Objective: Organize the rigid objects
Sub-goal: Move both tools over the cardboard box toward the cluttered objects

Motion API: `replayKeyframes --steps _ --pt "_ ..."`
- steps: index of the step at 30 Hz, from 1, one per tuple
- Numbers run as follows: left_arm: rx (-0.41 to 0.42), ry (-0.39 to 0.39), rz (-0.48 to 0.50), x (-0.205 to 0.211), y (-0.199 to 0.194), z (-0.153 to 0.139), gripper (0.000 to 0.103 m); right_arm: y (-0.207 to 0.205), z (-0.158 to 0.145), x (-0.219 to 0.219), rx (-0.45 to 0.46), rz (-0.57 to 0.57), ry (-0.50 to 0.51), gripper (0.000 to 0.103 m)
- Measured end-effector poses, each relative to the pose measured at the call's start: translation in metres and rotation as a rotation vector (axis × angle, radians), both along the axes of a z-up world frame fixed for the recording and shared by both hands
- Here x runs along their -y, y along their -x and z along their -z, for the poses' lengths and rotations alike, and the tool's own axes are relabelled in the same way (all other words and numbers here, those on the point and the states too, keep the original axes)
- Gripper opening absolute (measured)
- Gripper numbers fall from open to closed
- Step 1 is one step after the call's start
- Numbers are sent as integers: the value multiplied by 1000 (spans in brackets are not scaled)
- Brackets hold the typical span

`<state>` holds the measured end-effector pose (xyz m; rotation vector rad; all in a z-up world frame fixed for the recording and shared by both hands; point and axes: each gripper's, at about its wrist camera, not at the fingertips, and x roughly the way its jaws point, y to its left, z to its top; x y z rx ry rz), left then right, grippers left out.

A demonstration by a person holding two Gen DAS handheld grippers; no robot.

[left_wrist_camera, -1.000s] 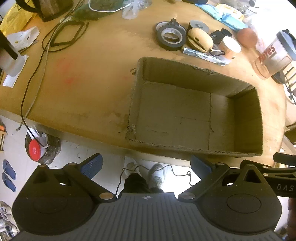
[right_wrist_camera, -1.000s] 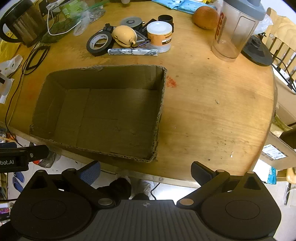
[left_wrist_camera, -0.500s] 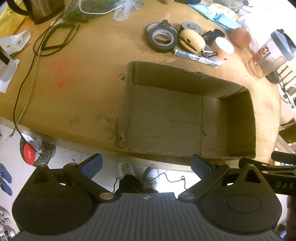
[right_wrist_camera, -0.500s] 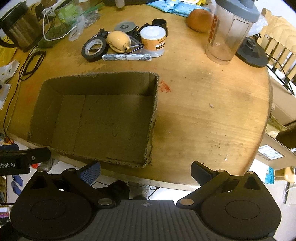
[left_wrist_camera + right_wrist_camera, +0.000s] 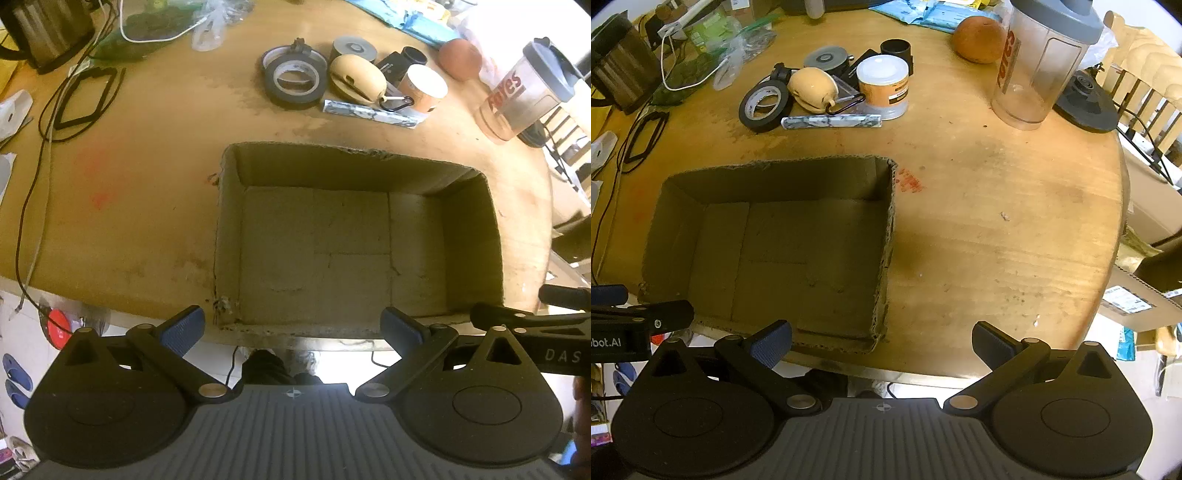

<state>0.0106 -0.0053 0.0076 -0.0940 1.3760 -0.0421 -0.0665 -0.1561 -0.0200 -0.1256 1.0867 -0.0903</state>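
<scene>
An open cardboard box (image 5: 472,236) (image 5: 679,229) with nothing in it lies on the round wooden table. Beyond its far wall sits a cluster: a black tape roll (image 5: 295,79) (image 5: 764,105), a beige oval case with a carabiner (image 5: 356,77) (image 5: 812,88), a marbled stick (image 5: 373,112) (image 5: 831,122), a white-lidded orange jar (image 5: 423,86) (image 5: 884,86), a grey disc (image 5: 352,48) (image 5: 827,57). My left gripper (image 5: 293,328) hangs open over the box's near edge. My right gripper (image 5: 882,341) hangs open over the table's near edge, right of the box.
A clear shaker bottle (image 5: 1038,62) (image 5: 524,92), an orange (image 5: 979,35) and a black lid (image 5: 1086,101) stand at the far right. A kettle (image 5: 44,29), cables (image 5: 81,96) and plastic bags (image 5: 713,55) occupy the far left. Bare wood (image 5: 997,240) spreads right of the box.
Both grippers have shifted over the table; the box sits more centred in the left wrist view and the item cluster looks nearer. Both jaws stay open and hold nothing.
</scene>
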Motion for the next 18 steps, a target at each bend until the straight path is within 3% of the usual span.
replayKeyframes --steps 11,18 --pt "-47 14 13 -4 -23 3 103 -15 -7 4 14 27 33 103" --pt "-33 12 9 -8 -39 -2 103 -25 -11 5 12 15 29 103"
